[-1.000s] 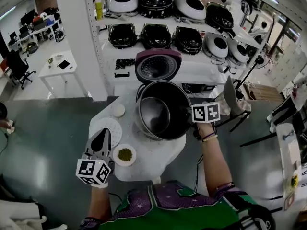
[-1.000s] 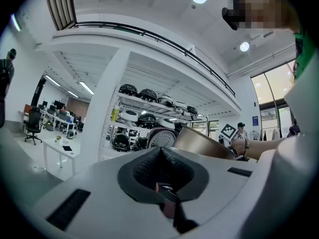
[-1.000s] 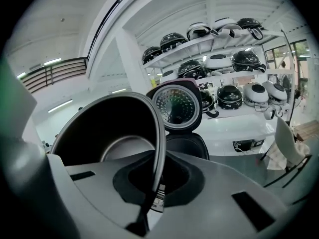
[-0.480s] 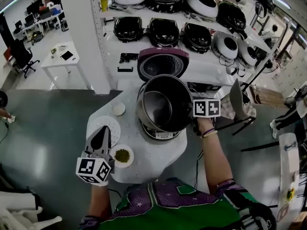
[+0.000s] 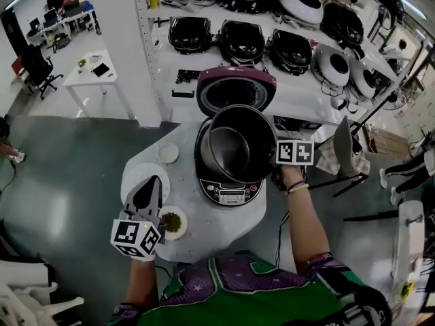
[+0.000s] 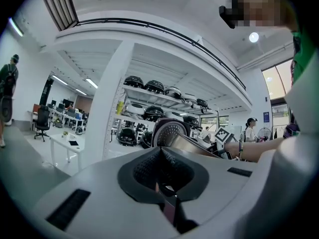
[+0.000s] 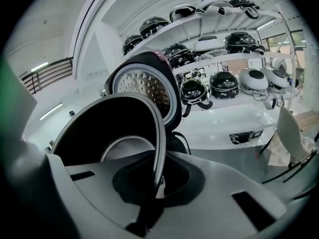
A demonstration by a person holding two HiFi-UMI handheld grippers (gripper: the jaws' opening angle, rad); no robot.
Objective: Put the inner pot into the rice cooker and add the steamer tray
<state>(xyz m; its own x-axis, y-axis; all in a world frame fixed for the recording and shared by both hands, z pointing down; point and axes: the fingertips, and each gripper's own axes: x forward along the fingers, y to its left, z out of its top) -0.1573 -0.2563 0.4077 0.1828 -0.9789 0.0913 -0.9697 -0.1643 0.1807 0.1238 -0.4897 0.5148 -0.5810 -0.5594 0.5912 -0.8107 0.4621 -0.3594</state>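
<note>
The right gripper [image 7: 155, 180] clamps one side of the rim of the inner pot [image 5: 238, 145], which hangs tilted over the open rice cooker [image 5: 230, 194] (lid [image 5: 234, 90] raised). Held so lopsidedly, it could swing and jam on the cooker's edge. The left gripper [image 6: 160, 158] has its jaws together, empty.

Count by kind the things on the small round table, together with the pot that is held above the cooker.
Rice cooker: 1
Inner pot: 1
Steamer tray: 1
Small white dish: 1
Bowl of green food: 1
Total: 5
</note>
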